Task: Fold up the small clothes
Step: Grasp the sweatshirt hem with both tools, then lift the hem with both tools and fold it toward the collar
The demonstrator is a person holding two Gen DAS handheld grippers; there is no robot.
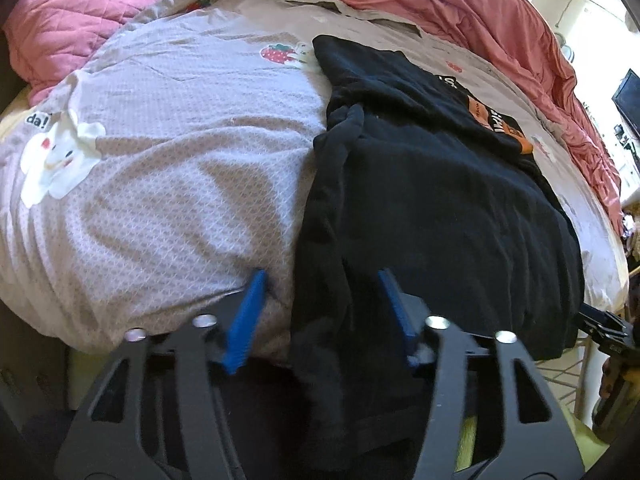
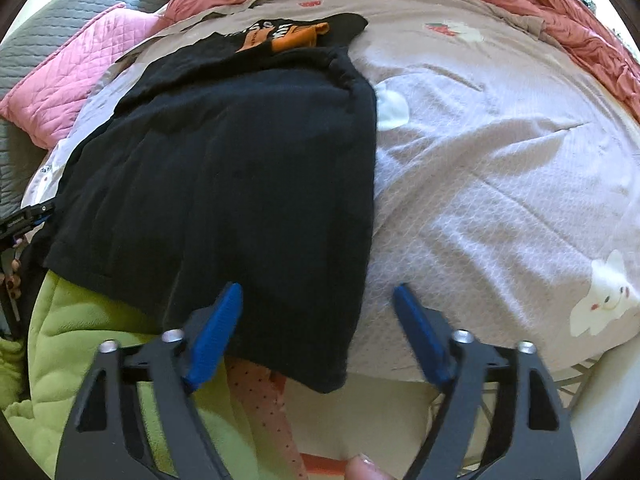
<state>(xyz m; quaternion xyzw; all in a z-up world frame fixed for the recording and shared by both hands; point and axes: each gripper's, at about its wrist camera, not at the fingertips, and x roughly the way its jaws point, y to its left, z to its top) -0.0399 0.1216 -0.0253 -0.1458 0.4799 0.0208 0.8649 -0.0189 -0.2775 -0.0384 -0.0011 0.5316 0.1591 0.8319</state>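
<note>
Left gripper (image 1: 322, 276): blue ribbed fingers (image 1: 248, 316) about half apart, straddling near left edge of black garment (image 1: 440, 184); cloth bunched between, pads not visibly pressing. Pitched steeply down at bed edge.

Right gripper (image 2: 318, 290): fingers (image 2: 218, 330) roughly half apart too, astride near right corner of same garment; left pad over dark cloth, right pad over bedspread (image 2: 500, 184); no clamp seen. Also angled steeply down. Fingertip of person's hand (image 2: 362, 468) at bottom of right wrist view.

Black garment: soft knit, matte, roughly rectangular, laid flat on bed w/ near hem hanging over edge; gathered, rumpled band at far end. Beyond it, second black piece w/ orange print (image 2: 296, 36) & white lettering, partly tucked under.

Bedspread: pale mauve, fine lattice weave, wrinkled, w/ strawberry (image 1: 276, 54) & white cartoon-animal appliqués (image 1: 56, 160). Salmon sheet (image 1: 460, 4) crumpled along far side; pink quilted pillow (image 1: 80, 8) at far corner, diamond stitching. Lime-green fleece (image 2: 80, 340), fuzzy, below garment's near edge in right wrist view; pink dotted fabric (image 2: 264, 392) beside it.
</note>
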